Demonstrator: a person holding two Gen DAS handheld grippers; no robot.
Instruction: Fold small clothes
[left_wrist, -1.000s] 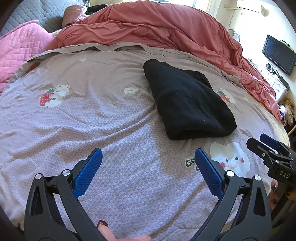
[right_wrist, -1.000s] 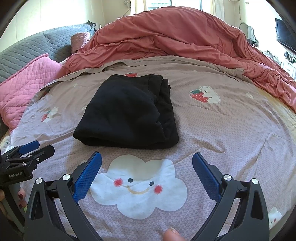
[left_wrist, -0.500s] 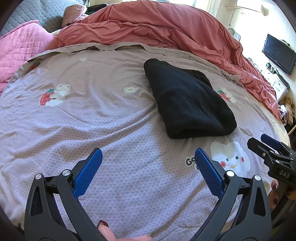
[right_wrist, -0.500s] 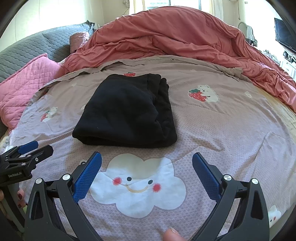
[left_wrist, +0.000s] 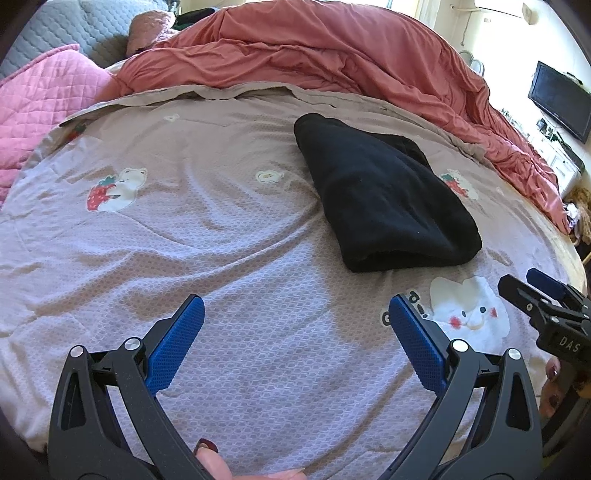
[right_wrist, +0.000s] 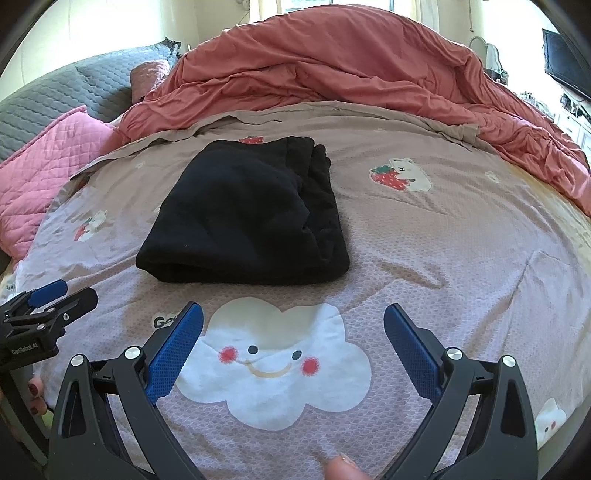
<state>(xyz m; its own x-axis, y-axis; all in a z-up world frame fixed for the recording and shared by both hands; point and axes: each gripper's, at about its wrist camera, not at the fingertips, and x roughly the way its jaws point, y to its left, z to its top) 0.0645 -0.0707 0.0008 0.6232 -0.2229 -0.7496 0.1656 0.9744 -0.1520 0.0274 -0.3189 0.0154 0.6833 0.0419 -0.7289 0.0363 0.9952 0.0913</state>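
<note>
We judge the folding essentially done: the black garment (right_wrist: 243, 218) lies as a compact folded bundle on the cartoon-print bedspread (right_wrist: 461, 258) (no other small clothes in view), while our left gripper (left_wrist: 295, 332) and right gripper (right_wrist: 293, 336) hover released, grasping nothing.
</note>
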